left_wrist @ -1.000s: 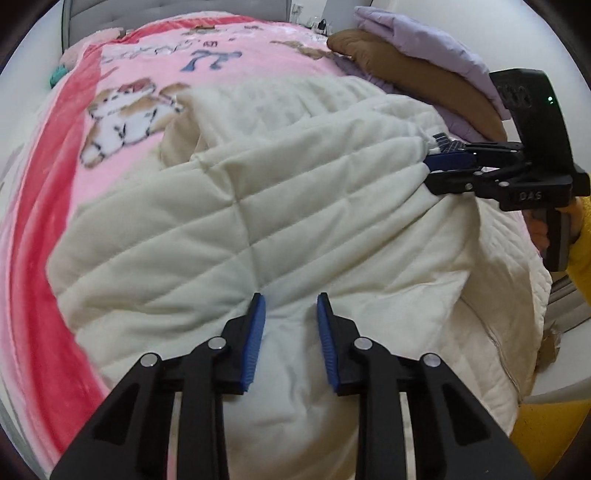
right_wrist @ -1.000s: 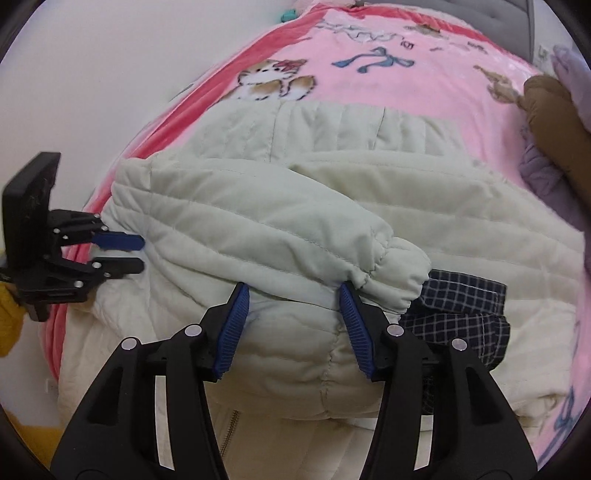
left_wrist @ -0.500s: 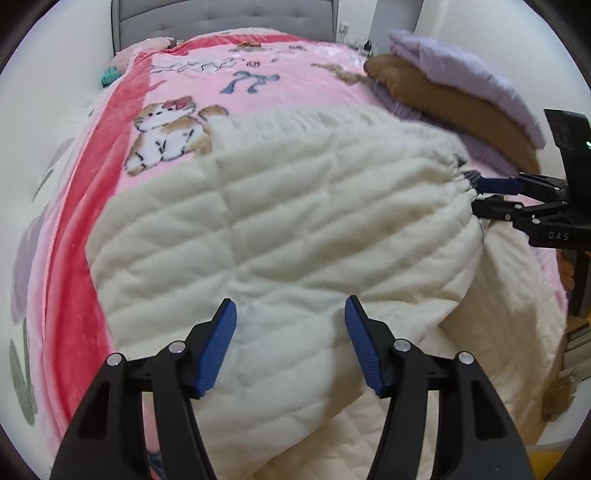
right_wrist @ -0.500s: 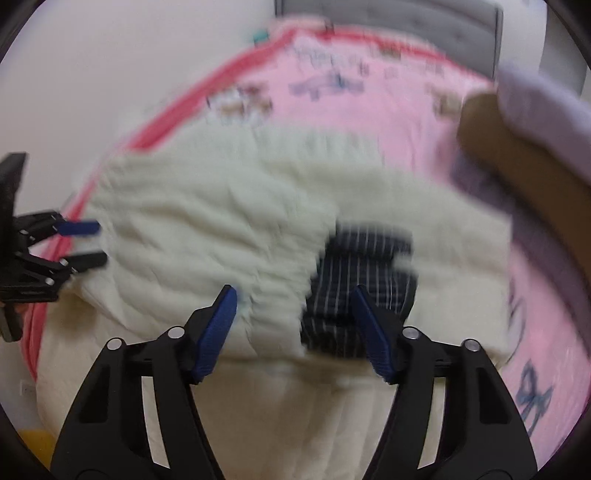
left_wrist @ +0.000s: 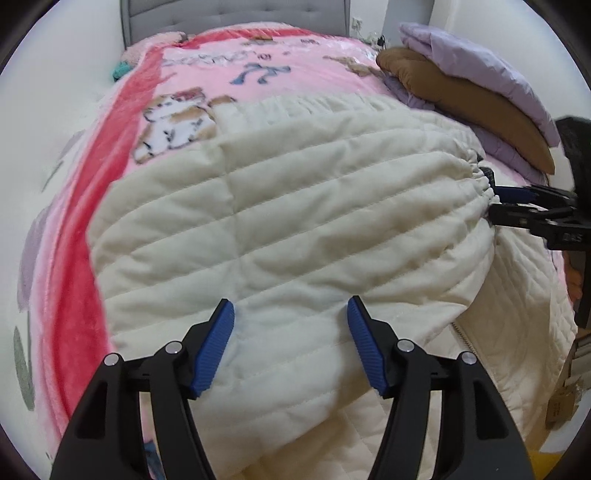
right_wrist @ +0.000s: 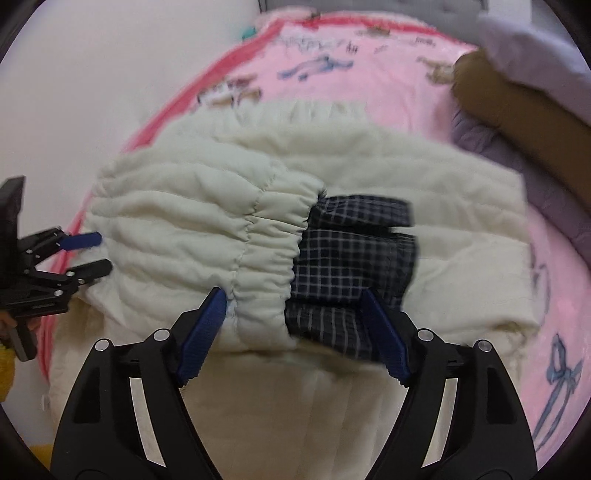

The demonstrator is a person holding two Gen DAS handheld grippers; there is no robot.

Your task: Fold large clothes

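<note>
With the cream quilted jacket laid on the pink bed blanket and its sleeve folded across the body, both tongs have just been opening. Left tongs and right tongs are spread wide, nothing gripped, apparently so the fold is left settled.

I see a bed under a pink cartoon-print blanket filling the frame. A grey tufted headboard sits at top centre, white walls flank it, and stacked lavender and brown pillows lie upper right.
</note>
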